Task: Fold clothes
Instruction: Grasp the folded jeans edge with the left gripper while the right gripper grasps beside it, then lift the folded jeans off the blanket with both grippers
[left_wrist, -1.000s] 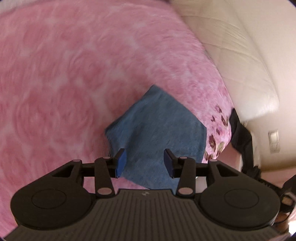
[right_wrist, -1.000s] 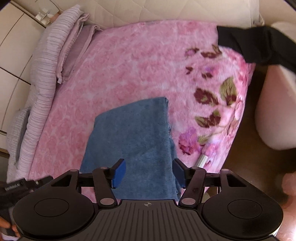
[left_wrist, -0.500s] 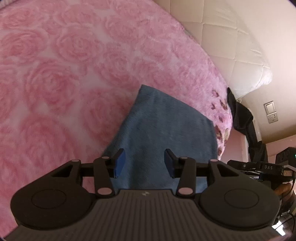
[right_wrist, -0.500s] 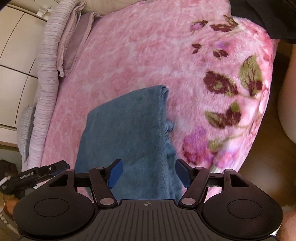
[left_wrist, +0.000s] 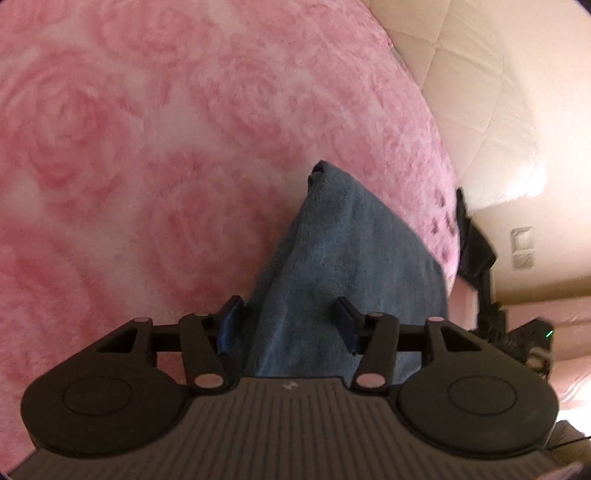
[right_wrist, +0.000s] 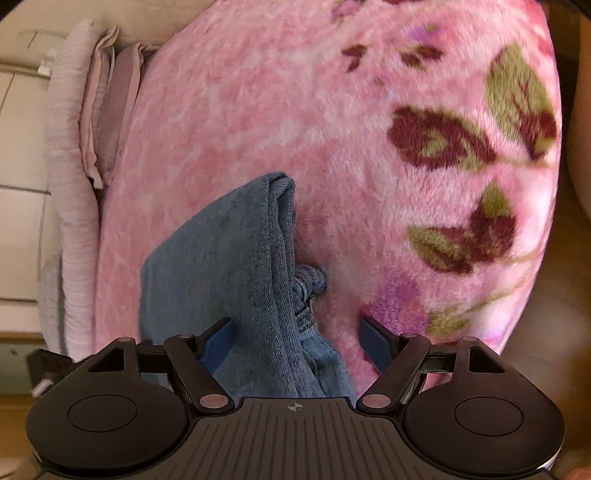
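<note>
A folded pair of blue jeans (left_wrist: 343, 266) lies on a pink rose-patterned blanket (left_wrist: 147, 155). My left gripper (left_wrist: 290, 321) hovers low over the left edge of the jeans, its jaws opening, and the denim edge runs between the fingers without the pads pressing on it. In the right wrist view the same jeans (right_wrist: 229, 266) show stacked layers along their right edge. My right gripper (right_wrist: 295, 343) stands open over that layered edge, nothing pinched.
A cream quilted headboard (left_wrist: 480, 92) rises beyond the bed. Dark cloth (left_wrist: 472, 236) hangs off the bed's far corner. Lilac pillows (right_wrist: 74, 155) lie along the left in the right wrist view. The blanket's flowered border (right_wrist: 480, 147) drops off at right.
Both grippers have come down closer to the jeans, which now fill more of each view. The left jaws have spread wider.
</note>
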